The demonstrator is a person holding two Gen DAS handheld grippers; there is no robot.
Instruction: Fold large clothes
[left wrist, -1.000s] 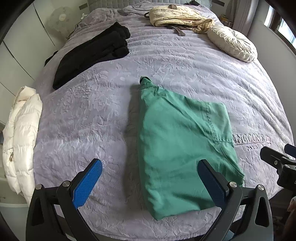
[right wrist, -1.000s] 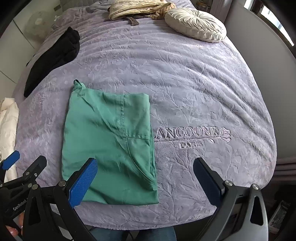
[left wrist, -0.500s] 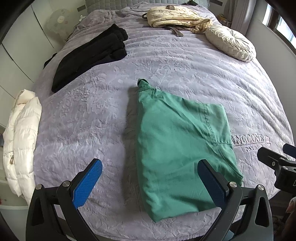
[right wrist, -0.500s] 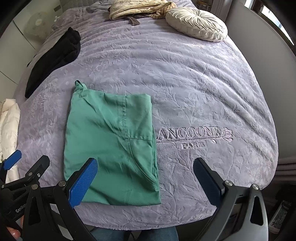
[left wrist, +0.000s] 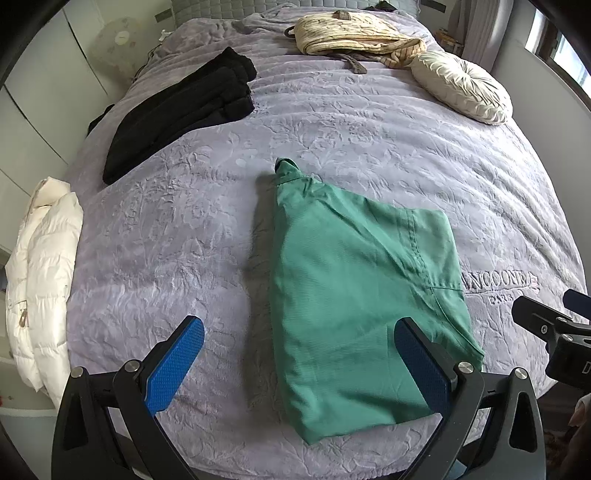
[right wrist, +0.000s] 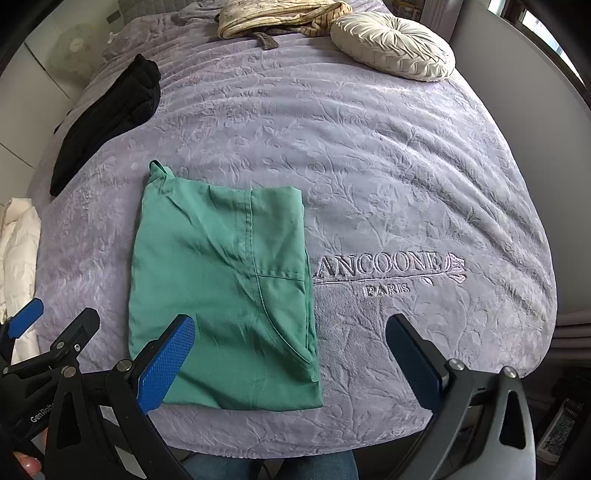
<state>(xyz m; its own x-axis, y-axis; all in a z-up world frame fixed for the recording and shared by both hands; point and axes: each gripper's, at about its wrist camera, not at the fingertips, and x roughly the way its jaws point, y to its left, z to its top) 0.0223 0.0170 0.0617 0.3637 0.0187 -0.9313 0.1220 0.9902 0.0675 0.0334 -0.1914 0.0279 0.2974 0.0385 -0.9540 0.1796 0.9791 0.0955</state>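
A green garment (left wrist: 354, 291) lies folded into a rough rectangle on the lilac bedspread (left wrist: 177, 229), near the bed's front edge. It also shows in the right wrist view (right wrist: 221, 295), left of the embroidered logo (right wrist: 388, 267). My left gripper (left wrist: 299, 365) is open and empty, held above the garment's near left part. My right gripper (right wrist: 291, 365) is open and empty, above the garment's near right corner. The right gripper also shows at the right edge of the left wrist view (left wrist: 554, 332), and the left gripper at the left edge of the right wrist view (right wrist: 40, 339).
A folded black garment (left wrist: 177, 114) lies at the far left of the bed. A white puffer jacket (left wrist: 40, 280) hangs over the left edge. A striped beige garment (left wrist: 351, 33) and a round cream cushion (left wrist: 461, 86) lie at the far end. A wall (right wrist: 517, 110) borders the right side.
Both grippers have drifted slightly back, so the green garment sits a little higher in each view. The garment itself has not moved. Both grippers stay open.
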